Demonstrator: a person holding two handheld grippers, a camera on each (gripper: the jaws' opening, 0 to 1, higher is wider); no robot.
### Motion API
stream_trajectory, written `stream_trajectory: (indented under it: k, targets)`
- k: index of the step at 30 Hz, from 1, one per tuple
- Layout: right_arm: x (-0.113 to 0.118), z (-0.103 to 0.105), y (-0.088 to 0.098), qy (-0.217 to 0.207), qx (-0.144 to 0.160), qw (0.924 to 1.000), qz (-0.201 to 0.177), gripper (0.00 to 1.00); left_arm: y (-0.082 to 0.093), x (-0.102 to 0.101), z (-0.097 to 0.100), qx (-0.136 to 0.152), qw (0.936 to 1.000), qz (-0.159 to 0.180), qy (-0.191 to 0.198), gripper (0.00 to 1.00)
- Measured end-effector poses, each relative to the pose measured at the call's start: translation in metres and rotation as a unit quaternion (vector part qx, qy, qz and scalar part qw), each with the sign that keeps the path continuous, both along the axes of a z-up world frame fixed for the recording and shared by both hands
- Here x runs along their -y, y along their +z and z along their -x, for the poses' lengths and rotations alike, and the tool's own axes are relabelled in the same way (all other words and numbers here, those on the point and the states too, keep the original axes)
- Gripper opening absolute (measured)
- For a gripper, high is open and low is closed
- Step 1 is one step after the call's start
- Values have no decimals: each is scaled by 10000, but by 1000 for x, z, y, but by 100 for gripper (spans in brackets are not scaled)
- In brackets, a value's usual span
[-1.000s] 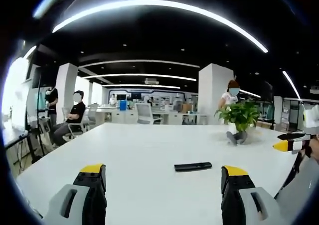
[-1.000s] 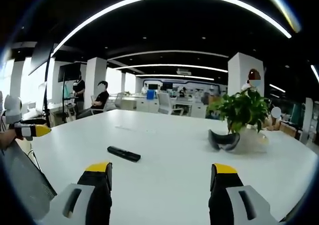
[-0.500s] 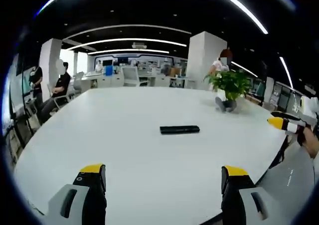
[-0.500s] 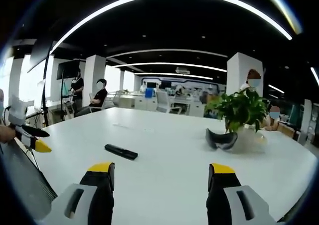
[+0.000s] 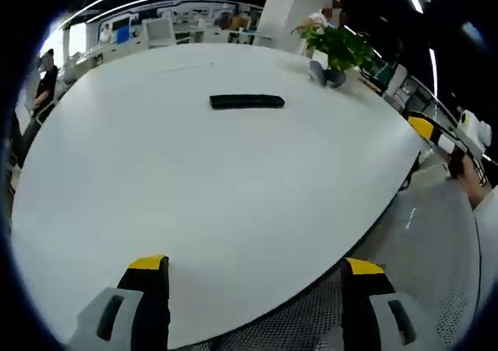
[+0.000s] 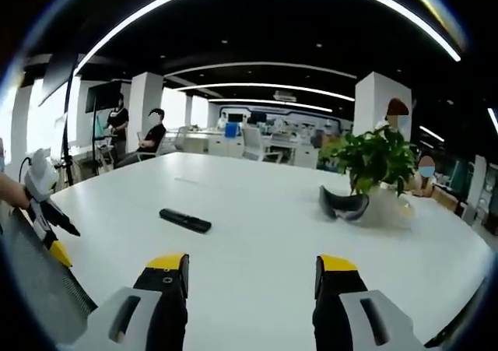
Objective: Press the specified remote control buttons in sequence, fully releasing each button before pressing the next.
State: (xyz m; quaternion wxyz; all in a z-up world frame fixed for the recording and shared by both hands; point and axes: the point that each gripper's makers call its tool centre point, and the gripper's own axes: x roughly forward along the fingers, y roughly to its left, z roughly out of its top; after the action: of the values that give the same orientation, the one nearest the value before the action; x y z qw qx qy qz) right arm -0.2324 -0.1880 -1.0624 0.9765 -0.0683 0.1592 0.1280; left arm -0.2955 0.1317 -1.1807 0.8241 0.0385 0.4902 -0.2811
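A black remote control (image 5: 247, 101) lies flat on the white table (image 5: 194, 180), far ahead of my left gripper (image 5: 257, 267), which stands open over the table's near edge with nothing between its jaws. In the right gripper view the same remote control (image 6: 185, 221) lies left of centre on the table (image 6: 264, 234), well beyond my right gripper (image 6: 253, 262), open and empty. The right gripper (image 5: 433, 133) shows at the right edge of the left gripper view. The left gripper (image 6: 48, 219), tilted downward, shows at the left edge of the right gripper view.
A potted green plant (image 6: 377, 164) with a dark headset (image 6: 343, 205) leaning on it stands at the table's far right. People (image 6: 154, 137) sit and stand behind the table by white pillars. Grey mesh flooring (image 5: 424, 242) lies beyond the table's edge.
The left gripper view has tipped downward and now looks at the table top from above. The right gripper's jaws have closed in slightly. The remote control has not moved.
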Motion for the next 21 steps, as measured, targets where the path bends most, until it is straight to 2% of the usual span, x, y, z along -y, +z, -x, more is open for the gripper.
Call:
stream_trajectory:
  k: [2, 5, 8, 15, 17, 21]
  targets:
    - [0, 0, -1, 21, -37, 10000, -3, 60, -3, 2, 1, -73, 9997, -137, -192, 92]
    - [-1, 1, -3, 84, -70, 9999, 0, 55, 0, 9, -1, -101, 9994, -31, -326, 88]
    - [-2, 1, -2, 102, -64, 9999, 25, 55, 4, 12, -7, -128, 9993, 88, -338, 88]
    - [-2, 2, -3, 121, -80, 9999, -16, 51, 16, 14, -33, -161, 9987, 215, -438, 87]
    - [-2, 2, -3, 134, -80, 9999, -30, 49, 19, 16, -38, -188, 9983, 291, -460, 87]
    - [-2, 2, -4, 187, -106, 9997, -81, 43, 25, 27, -51, -334, 9962, 687, -413, 86]
